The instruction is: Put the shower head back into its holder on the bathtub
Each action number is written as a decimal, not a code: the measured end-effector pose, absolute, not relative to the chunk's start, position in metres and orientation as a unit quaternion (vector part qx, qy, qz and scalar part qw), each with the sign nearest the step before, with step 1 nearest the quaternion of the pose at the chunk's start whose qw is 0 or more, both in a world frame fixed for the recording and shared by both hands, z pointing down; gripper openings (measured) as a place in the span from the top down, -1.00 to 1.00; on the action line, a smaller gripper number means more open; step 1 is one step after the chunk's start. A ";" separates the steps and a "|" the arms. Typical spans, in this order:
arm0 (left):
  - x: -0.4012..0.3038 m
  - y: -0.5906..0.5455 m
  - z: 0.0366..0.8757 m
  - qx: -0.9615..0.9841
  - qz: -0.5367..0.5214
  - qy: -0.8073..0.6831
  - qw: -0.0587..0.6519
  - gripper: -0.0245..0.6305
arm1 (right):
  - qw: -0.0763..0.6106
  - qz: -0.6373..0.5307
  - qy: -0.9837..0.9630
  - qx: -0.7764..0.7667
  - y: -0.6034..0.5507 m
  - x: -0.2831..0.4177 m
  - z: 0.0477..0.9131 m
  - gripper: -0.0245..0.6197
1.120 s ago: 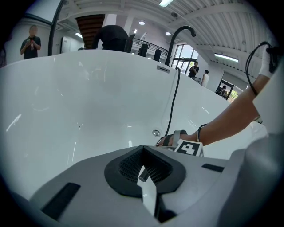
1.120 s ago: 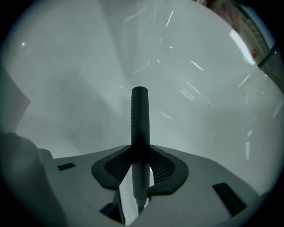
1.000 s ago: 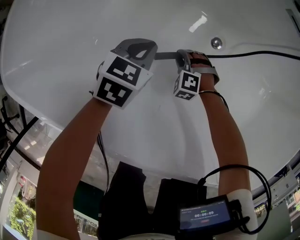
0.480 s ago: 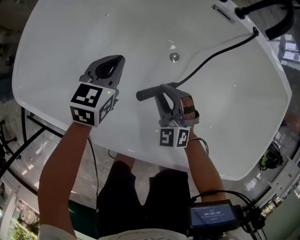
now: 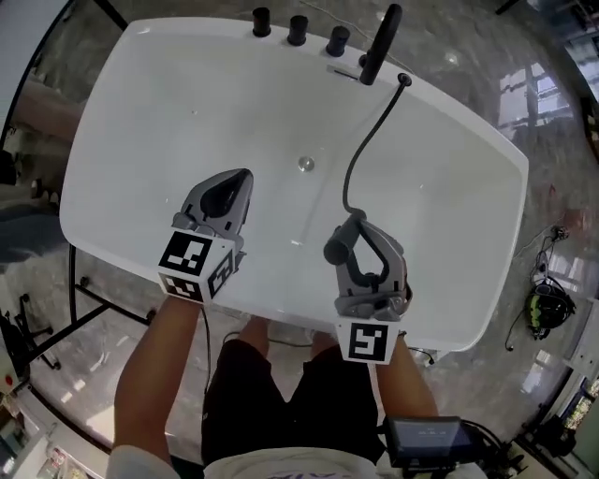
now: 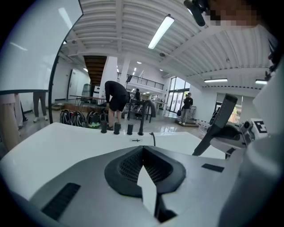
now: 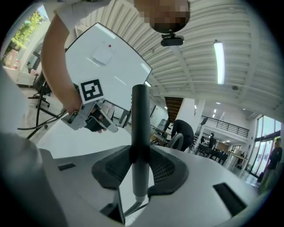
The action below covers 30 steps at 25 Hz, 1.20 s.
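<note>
My right gripper [image 5: 350, 241] is shut on the dark grey shower head [image 5: 338, 249], held above the near side of the white bathtub [image 5: 140, 140]. In the right gripper view its handle [image 7: 140, 128] stands upright between the pads. The black hose [image 5: 360, 140] runs from it to the tub's far rim beside the tall black fitting [image 5: 381, 42]. Left of it, my left gripper [image 5: 227, 190] hovers over the tub, shut with nothing in it. In the left gripper view the fittings [image 6: 140, 126] show far ahead and the right gripper with the shower head [image 6: 223, 119] at the right.
Three black knobs [image 5: 298, 28] stand on the far rim left of the tall fitting. The drain [image 5: 305, 164] sits in the tub floor. A black frame [image 5: 84, 299] and cables lie on the marble floor at left, green gear [image 5: 535, 313] at right. People stand far behind the tub [image 6: 116, 95].
Both grippers have risen high out of the tub, so the whole tub now shows below. The right gripper rolled, carrying the shower head up with the hose trailing.
</note>
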<state>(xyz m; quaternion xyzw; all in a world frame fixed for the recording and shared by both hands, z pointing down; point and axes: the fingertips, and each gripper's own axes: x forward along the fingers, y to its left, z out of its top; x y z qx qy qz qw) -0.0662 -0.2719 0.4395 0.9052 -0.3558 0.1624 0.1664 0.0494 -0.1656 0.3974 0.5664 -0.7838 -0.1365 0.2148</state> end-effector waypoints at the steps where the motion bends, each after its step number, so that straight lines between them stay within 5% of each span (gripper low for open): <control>1: -0.053 -0.266 0.425 0.910 0.155 -0.349 0.164 0.87 | 0.201 -0.133 -0.779 0.579 -0.160 0.063 0.378 0.54; 12: 0.039 -0.172 0.272 0.938 0.107 -0.279 0.179 0.87 | 0.061 -0.167 -0.735 0.655 -0.095 0.158 0.150 0.54; 30: 0.085 -0.178 0.132 0.953 0.044 -0.281 0.107 0.87 | 0.011 -0.274 -0.704 0.655 -0.151 0.222 -0.022 0.54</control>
